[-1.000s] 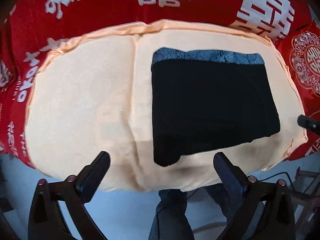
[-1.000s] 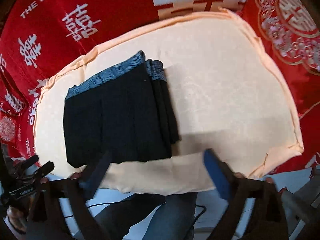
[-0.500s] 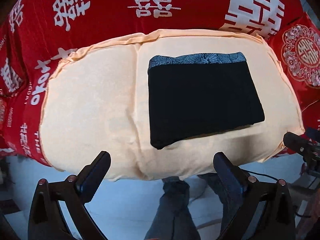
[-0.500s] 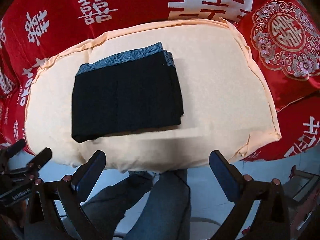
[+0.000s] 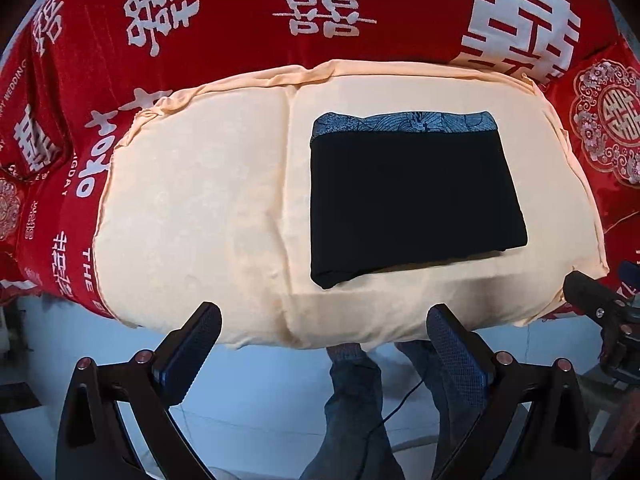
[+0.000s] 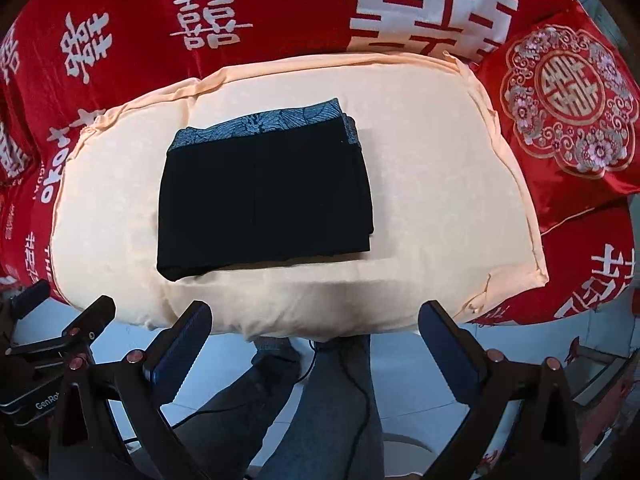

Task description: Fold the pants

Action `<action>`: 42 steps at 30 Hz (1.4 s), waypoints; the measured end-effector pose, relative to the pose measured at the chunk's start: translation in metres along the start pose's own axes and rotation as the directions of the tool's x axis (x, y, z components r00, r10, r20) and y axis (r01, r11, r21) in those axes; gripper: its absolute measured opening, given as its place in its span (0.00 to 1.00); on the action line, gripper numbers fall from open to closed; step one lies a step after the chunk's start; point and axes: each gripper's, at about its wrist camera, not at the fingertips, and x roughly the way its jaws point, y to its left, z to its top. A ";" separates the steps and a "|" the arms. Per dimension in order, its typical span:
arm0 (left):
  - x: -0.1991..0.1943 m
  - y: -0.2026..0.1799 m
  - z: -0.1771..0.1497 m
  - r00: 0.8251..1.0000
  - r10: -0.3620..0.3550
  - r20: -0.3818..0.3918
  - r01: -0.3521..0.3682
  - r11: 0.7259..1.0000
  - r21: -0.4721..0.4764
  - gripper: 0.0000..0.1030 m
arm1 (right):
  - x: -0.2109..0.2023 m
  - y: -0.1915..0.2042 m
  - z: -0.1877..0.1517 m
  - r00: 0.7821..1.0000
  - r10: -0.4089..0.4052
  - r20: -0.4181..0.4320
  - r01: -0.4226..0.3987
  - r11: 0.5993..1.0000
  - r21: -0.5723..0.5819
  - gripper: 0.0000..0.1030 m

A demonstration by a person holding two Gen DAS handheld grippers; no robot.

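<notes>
Both grippers have pulled back from the bed since a second ago. The left gripper (image 5: 324,332) is wide and empty. The folded black pants (image 5: 408,200) lie flat on the peach cloth (image 5: 192,208). The right gripper (image 6: 316,332) is wide and empty too. A red pillow (image 6: 568,100) sits farther right.

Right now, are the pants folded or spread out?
Folded: the pants lie as a compact rectangle, stacked layers showing along one edge, on the cushion.
</notes>
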 end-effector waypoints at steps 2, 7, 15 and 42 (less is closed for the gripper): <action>-0.001 -0.001 -0.001 1.000 0.004 0.002 -0.004 1.000 0.006 1.00 | -0.001 0.003 0.001 1.000 -0.014 0.003 0.014 1.000 -0.011 1.00; -0.002 -0.004 -0.002 1.000 0.019 0.002 -0.019 1.000 0.016 1.00 | -0.005 0.009 0.002 0.999 -0.030 0.012 0.031 0.999 -0.035 1.00; -0.006 -0.001 0.000 1.000 0.026 0.017 -0.027 1.000 0.016 1.00 | -0.009 0.014 0.002 0.999 -0.036 0.014 0.037 0.998 -0.047 1.00; -0.012 -0.003 -0.001 0.999 0.034 0.036 -0.035 0.999 0.030 1.00 | -0.020 0.017 0.001 0.998 -0.055 0.036 0.056 0.997 -0.045 1.00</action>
